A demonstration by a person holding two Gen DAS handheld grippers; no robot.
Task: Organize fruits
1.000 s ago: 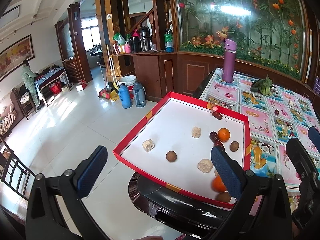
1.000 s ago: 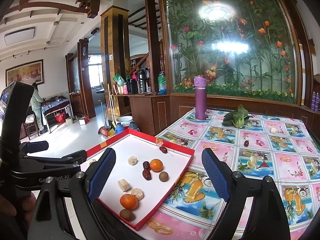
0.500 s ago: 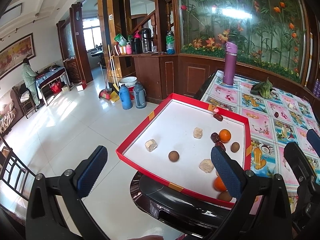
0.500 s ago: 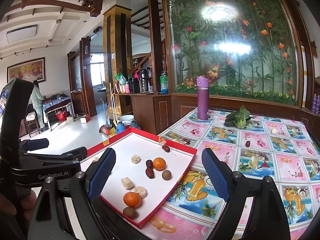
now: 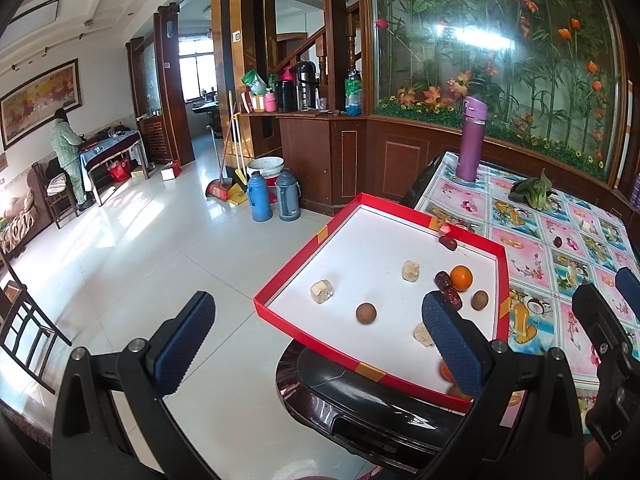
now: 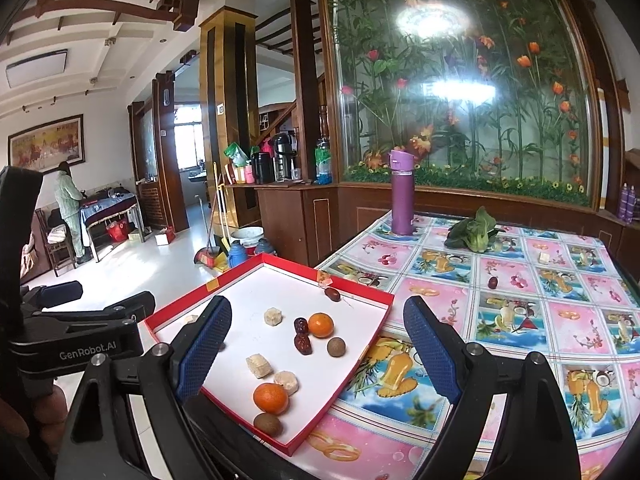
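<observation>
Patterned oilcloth with fruit squares covers the table [image 6: 516,312], and a shallow red-rimmed tray [image 6: 362,354] with a white floor sits at its near left corner, partly overhanging the edge.

Inside the tray, in the right wrist view, an orange [image 6: 321,325] lies centre-right, touching two dark red dates [image 6: 302,338] on its left, with a brown round fruit [image 6: 336,347] just below it. A second orange [image 6: 271,398] sits lower in the frame, another brown round fruit [image 6: 267,424] right under it near the front rim. Pale chunks [image 6: 259,365] lie scattered between them. A lone date [image 6: 332,294] rests near the tray's far rim. Out on the cloth, well apart from the tray, lies one more dark fruit [image 6: 493,282].

The right gripper [image 6: 316,354] hangs above the tray's near end with its blue-padded jaws wide apart, holding nothing. The left gripper [image 5: 316,340], lower centre of its view, is likewise spread wide and empty, its right pad covering part of the tray's contents.

Farther back stand a purple bottle [image 6: 401,194] and a leafy green vegetable [image 6: 474,232], before a glass panel of painted flowers [image 6: 460,80]. At far left, a person [image 6: 70,210] stands by a distant table.
</observation>
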